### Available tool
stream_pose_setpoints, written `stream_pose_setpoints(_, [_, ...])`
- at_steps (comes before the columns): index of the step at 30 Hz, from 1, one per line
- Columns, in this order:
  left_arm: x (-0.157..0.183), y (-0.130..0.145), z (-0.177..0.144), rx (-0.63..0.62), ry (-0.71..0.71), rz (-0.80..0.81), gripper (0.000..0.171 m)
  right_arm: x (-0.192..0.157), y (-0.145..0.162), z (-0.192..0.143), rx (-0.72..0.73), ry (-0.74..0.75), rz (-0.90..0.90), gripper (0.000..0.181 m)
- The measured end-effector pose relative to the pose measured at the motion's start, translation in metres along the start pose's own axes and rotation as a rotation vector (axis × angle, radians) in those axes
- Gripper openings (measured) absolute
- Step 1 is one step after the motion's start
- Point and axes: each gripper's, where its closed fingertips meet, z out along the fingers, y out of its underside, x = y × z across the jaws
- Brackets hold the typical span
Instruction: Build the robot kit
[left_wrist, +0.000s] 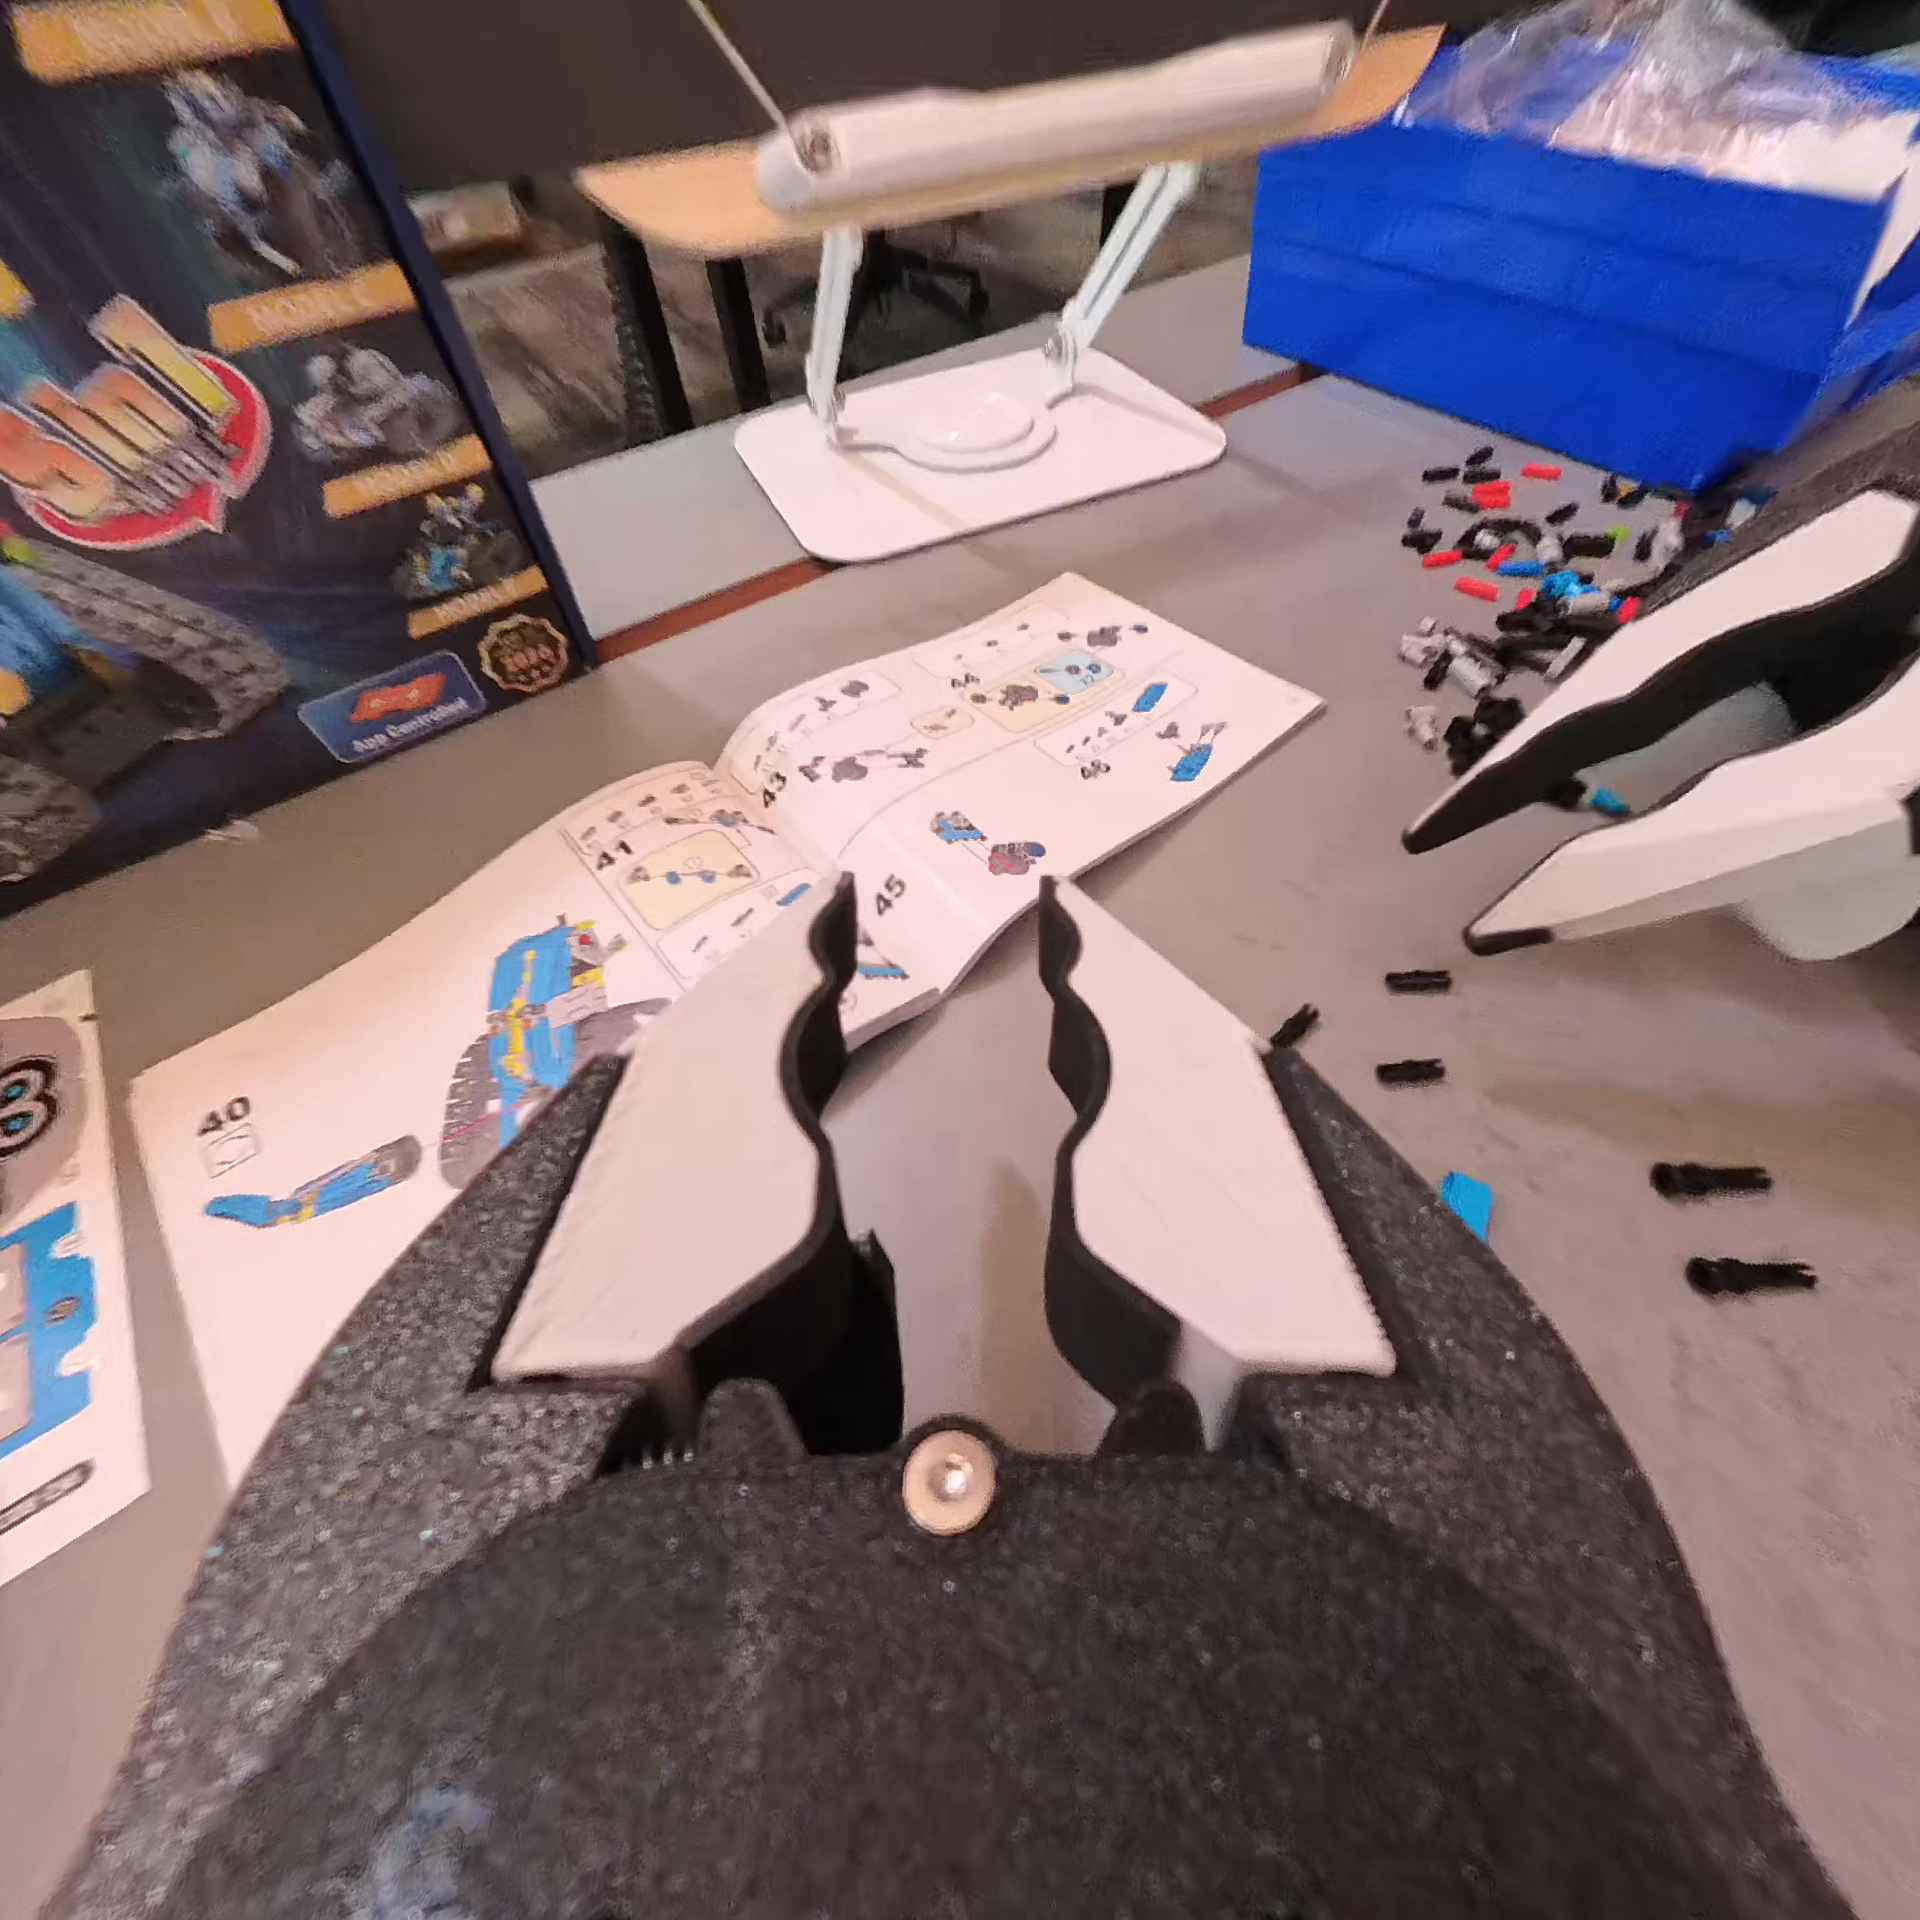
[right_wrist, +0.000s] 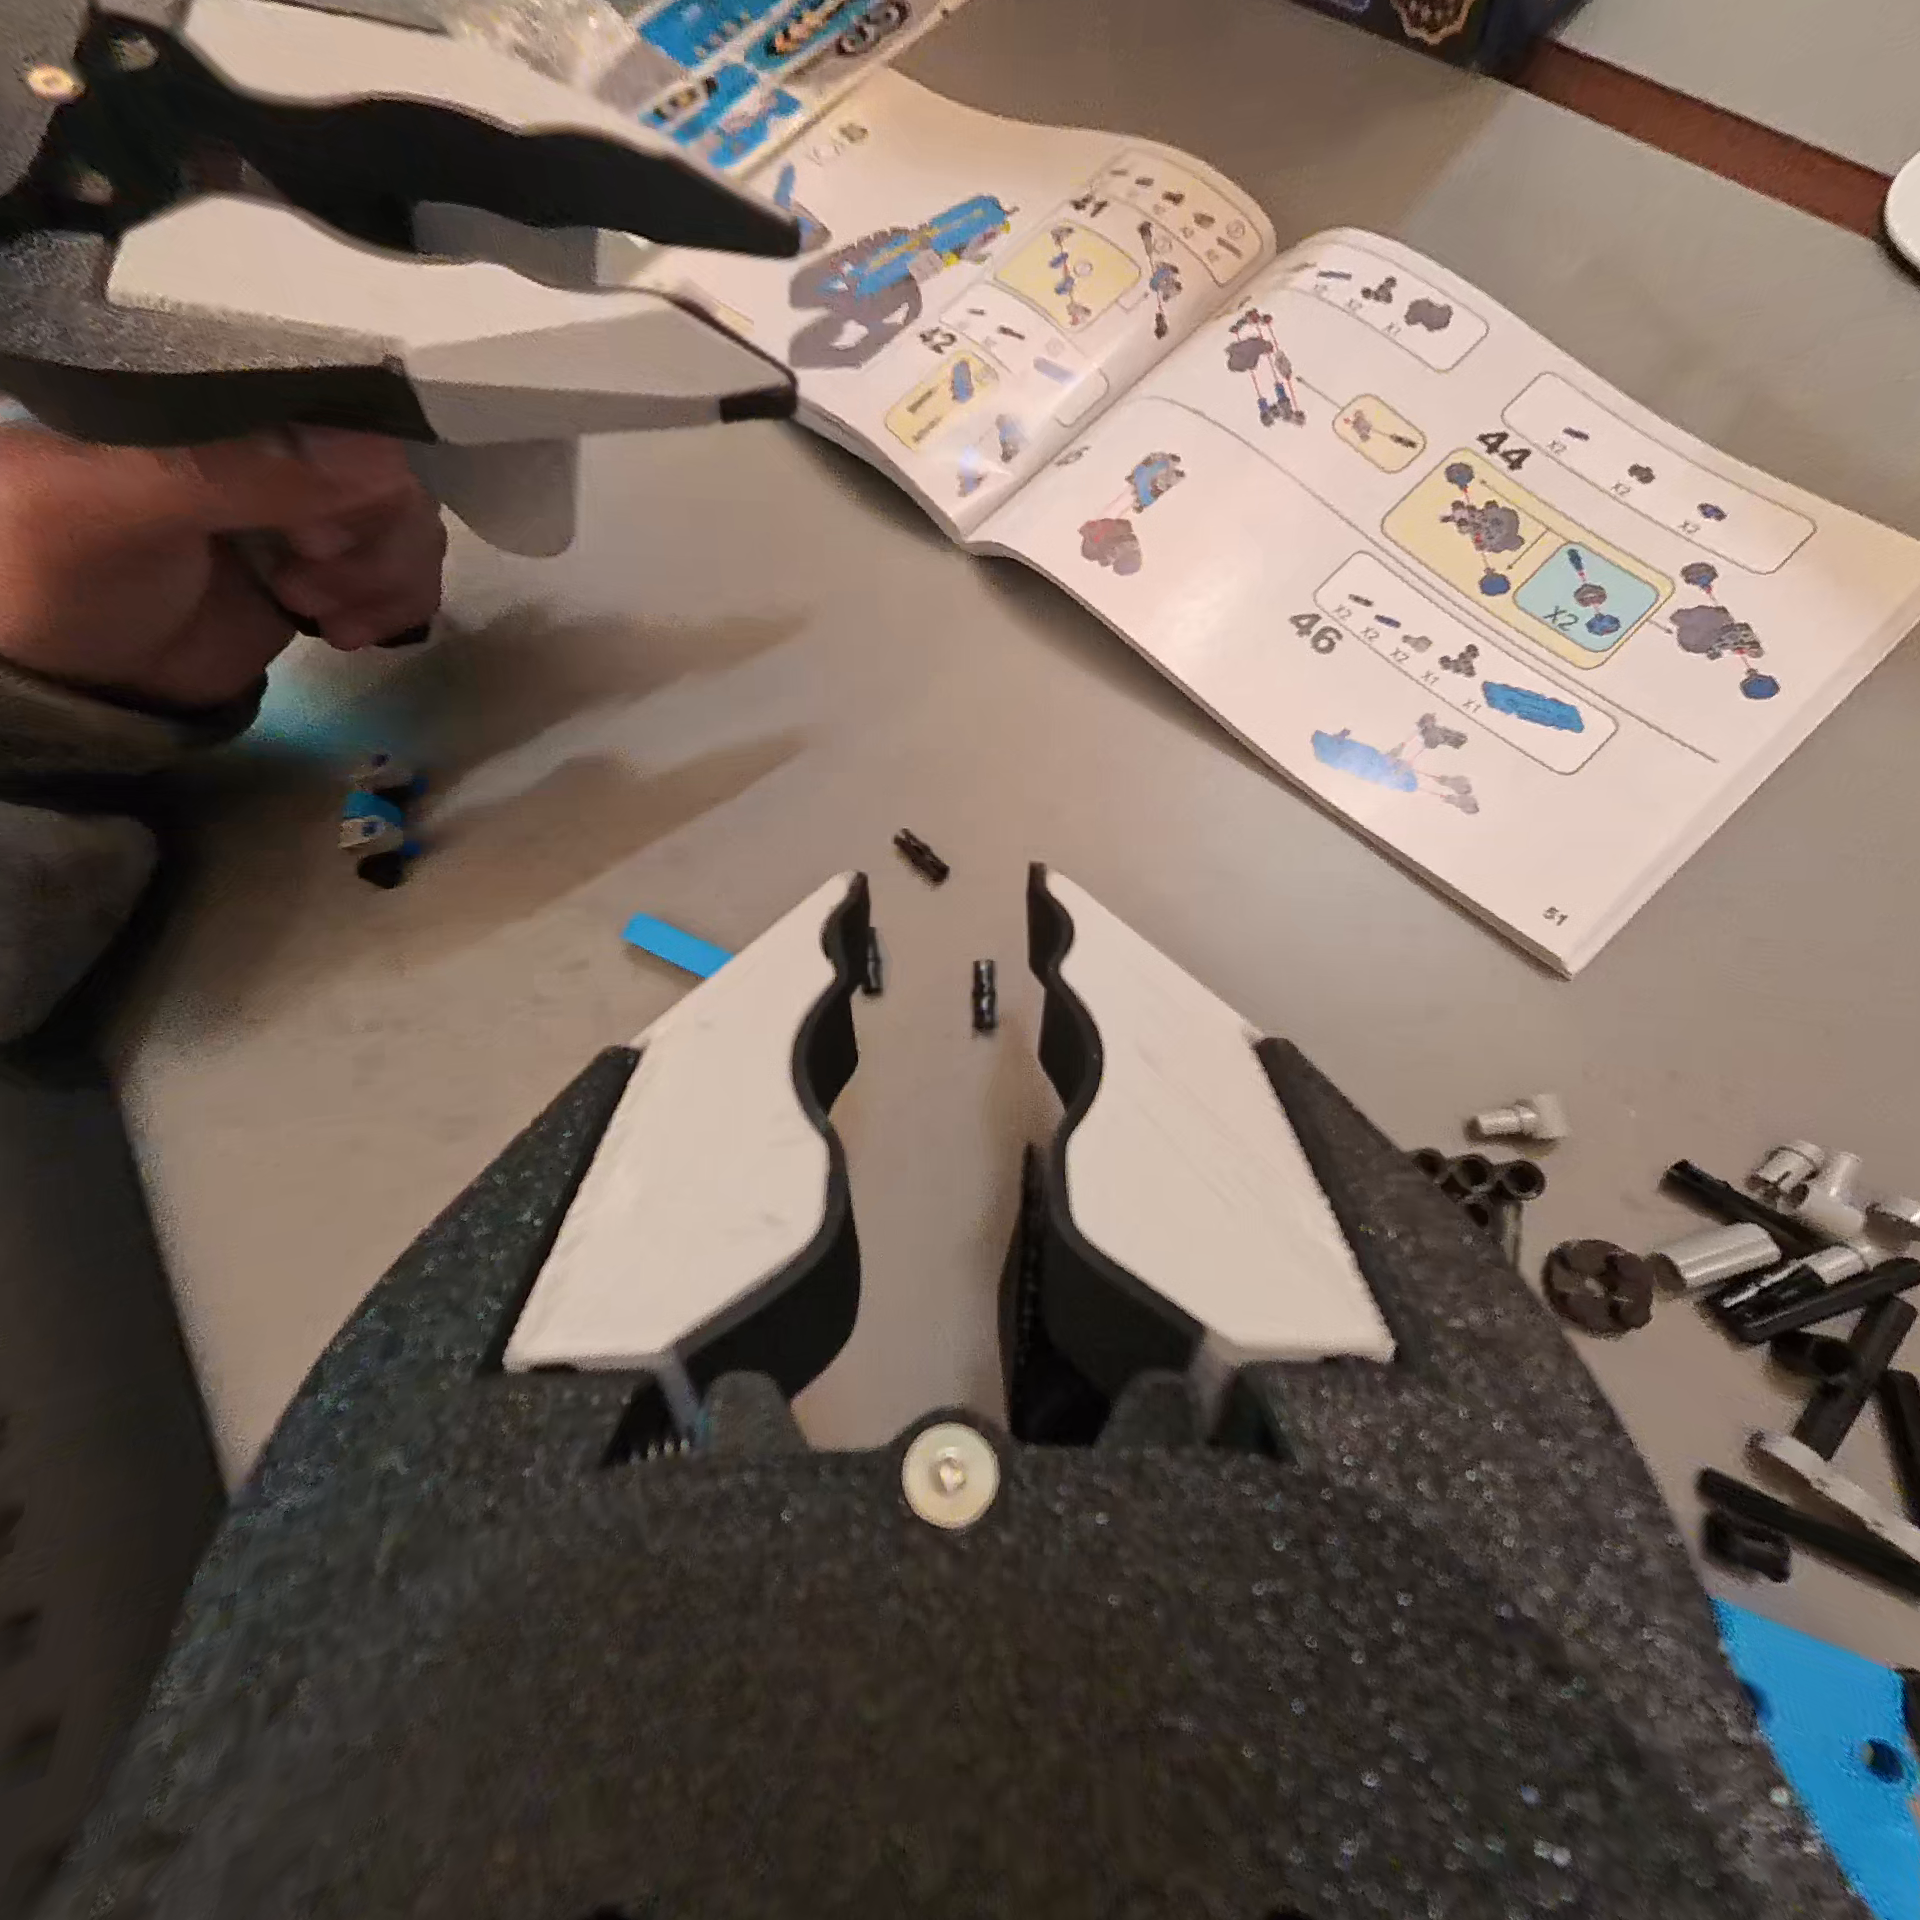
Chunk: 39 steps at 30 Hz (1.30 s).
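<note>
both grippers look alike — the left gripper (left_wrist: 948, 894) and right gripper (right_wrist: 948, 883) each have two white fingers (left_wrist: 717, 1122) with wavy black rubber pads on the inner edges, set in a speckled dark grey body (right_wrist: 935, 1683). a silver screw (right_wrist: 950, 1475) sits at the centre — black tips cap the fingers.

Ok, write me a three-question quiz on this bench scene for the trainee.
1. True or false: the left gripper is shut on a black pin.
2. What lies open on the table ahead of the right gripper? A an instruction booklet; B a tablet; C a tray.
3. Fill in: the box behind the pile of loose parts is ____ in colour.

Key: 1 false, its jaws stand open with nothing between them; 2 A; 3 blue.
</note>
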Motion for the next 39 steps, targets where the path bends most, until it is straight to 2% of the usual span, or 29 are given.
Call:
stream_pose_setpoints(3, [-0.005,-0.014,-0.017,0.082,-0.009,-0.039,0.034,-0.004,-0.001,-0.006,0.018,-0.006,0.015,0.03])
stream_pose_setpoints(5, [-0.008,-0.014,-0.025,0.105,-0.018,-0.048,0.034,-0.005,-0.003,-0.01,0.042,0.001,0.02,0.03])
stream_pose_setpoints(13, [-0.025,-0.004,-0.037,0.103,-0.03,-0.105,0.034,-0.002,-0.002,-0.01,0.064,-0.04,0.1,0.039])
stream_pose_setpoints(19, [-0.02,-0.002,-0.041,0.11,-0.013,-0.09,0.034,-0.01,-0.001,-0.007,0.059,-0.095,0.103,0.043])
stream_pose_setpoints(23, [-0.017,0.0,-0.046,0.122,-0.007,-0.075,0.034,-0.031,0.002,-0.005,0.045,-0.186,0.054,0.044])
stream_pose_setpoints(26, [-0.011,0.0,-0.046,0.137,0.029,-0.073,0.034,-0.035,0.007,-0.001,0.022,-0.156,-0.002,0.037])
stream_pose_setpoints(28, [0.003,0.006,-0.041,0.102,0.093,-0.064,0.034,-0.038,0.012,0.002,0.002,-0.147,-0.036,0.036])
stream_pose_setpoints(32, [0.016,0.003,-0.042,0.114,0.089,0.063,0.032,-0.059,0.024,0.006,-0.069,-0.221,-0.125,0.031])
stream_pose_setpoints(35, [0.019,-0.006,-0.046,0.173,0.078,0.09,0.028,-0.063,0.033,0.011,-0.13,-0.189,-0.229,0.031])
stream_pose_setpoints(39, [0.014,-0.007,-0.046,0.175,0.073,0.063,0.028,-0.058,0.041,0.023,-0.188,-0.141,-0.302,0.031])
